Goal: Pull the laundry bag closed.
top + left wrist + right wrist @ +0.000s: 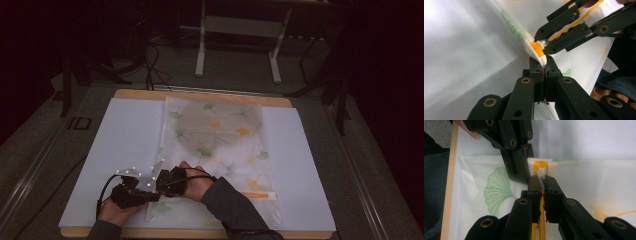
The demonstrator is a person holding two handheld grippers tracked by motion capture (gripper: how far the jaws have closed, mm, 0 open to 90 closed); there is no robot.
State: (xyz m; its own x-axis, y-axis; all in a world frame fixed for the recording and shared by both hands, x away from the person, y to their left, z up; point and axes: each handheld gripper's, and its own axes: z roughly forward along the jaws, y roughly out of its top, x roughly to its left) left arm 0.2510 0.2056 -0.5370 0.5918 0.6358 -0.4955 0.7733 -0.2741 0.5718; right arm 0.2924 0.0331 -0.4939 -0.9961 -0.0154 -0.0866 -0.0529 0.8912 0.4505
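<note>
Orange zip slider (pixel 537 48) at the leaf-print bag's (pixel 220 145) near corner, lower centre of frame, on the bench (pixel 125 135). Right gripper (pixel 541 178) jaws clamp the slider; left gripper (pixel 543 65) jaws pinch the bag's edge. Zip travel apparently just starting.

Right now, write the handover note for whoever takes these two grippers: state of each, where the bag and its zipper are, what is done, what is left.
Left gripper: shut on the edge of the mesh zipper bag, right beside the zipper's end.
Right gripper: shut on the white pull tab of the orange zipper slider.
The bag lies flat on the white sheet over the wooden board, leaf print up, something round and grey inside. Both grippers meet at its near left corner.
Done: both grips are set, slider at the end of the orange zipper track.
Left: probably draw the slider along the track while the left holds the edge taut.
</note>
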